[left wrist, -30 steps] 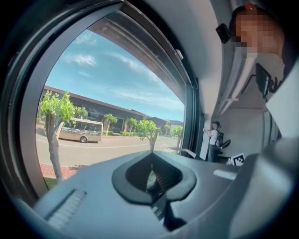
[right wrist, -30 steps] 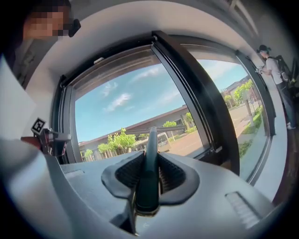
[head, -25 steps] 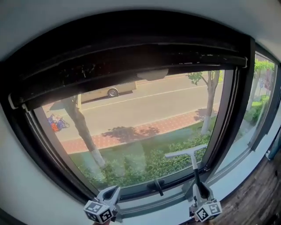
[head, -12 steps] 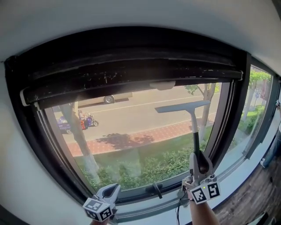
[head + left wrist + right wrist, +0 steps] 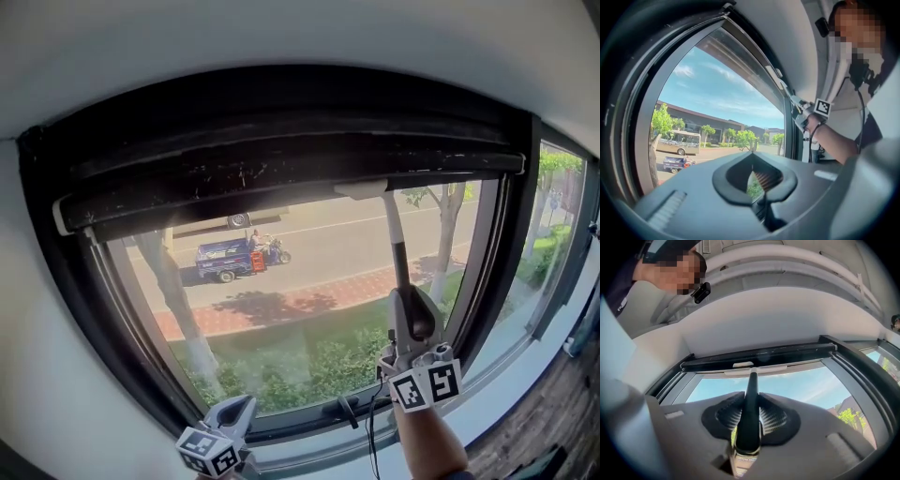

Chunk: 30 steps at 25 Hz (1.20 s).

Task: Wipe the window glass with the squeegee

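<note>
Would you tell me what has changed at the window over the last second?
The right gripper rose, carrying the squeegee up the window glass from low on the pane to its top edge, where the blade now sits. It stayed shut on the handle throughout. The left gripper stayed low beneath the glass, shut and empty.
</note>
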Each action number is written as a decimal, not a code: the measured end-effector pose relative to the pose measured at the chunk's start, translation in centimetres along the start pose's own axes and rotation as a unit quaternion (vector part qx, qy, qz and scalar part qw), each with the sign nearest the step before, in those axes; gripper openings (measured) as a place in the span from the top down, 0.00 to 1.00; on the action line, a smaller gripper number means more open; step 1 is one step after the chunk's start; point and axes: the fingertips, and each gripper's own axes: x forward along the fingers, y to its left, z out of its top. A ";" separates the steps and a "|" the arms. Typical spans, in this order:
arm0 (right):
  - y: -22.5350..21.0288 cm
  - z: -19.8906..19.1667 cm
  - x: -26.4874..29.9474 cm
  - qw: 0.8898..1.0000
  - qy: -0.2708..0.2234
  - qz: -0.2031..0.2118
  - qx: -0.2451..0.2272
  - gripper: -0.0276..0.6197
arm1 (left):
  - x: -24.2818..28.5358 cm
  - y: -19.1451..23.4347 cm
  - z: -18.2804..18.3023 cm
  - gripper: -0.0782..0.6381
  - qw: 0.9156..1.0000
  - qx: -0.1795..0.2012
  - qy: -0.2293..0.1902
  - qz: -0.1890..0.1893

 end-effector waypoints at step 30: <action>2.0 -2.9 -1.1 0.997 0.080 0.002 -0.002 0.80 | -1.9 -1.2 0.8 0.88 1.000 -0.010 -0.018 -0.024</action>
